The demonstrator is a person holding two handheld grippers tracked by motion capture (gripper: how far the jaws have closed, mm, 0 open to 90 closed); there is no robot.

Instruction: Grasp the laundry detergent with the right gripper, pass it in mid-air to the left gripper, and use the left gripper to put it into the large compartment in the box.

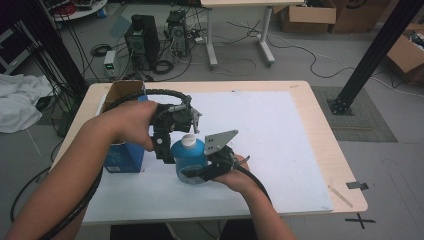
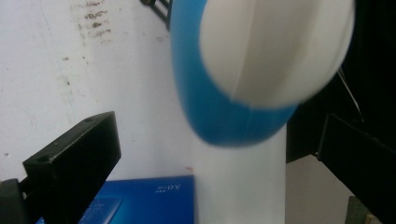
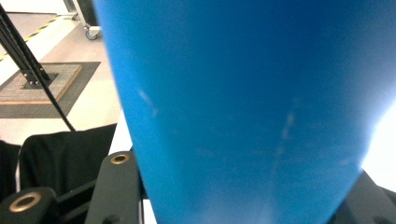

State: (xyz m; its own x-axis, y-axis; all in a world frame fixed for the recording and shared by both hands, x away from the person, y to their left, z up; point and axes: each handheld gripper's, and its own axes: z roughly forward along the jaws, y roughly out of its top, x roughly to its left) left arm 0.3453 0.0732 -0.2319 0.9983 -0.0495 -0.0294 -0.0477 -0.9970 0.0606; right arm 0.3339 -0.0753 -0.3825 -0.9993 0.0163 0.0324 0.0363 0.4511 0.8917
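Blue bottle with white cap stands upright mid-surface on a white sheet covering the wooden surface; right tool clamps its body low down, left tool is spread wide around the cap, not touching. Blue box sits just left of the bottle, open cardboard box behind it. Room floor has PC towers, loose cables, another desk, cartons, black frame post.
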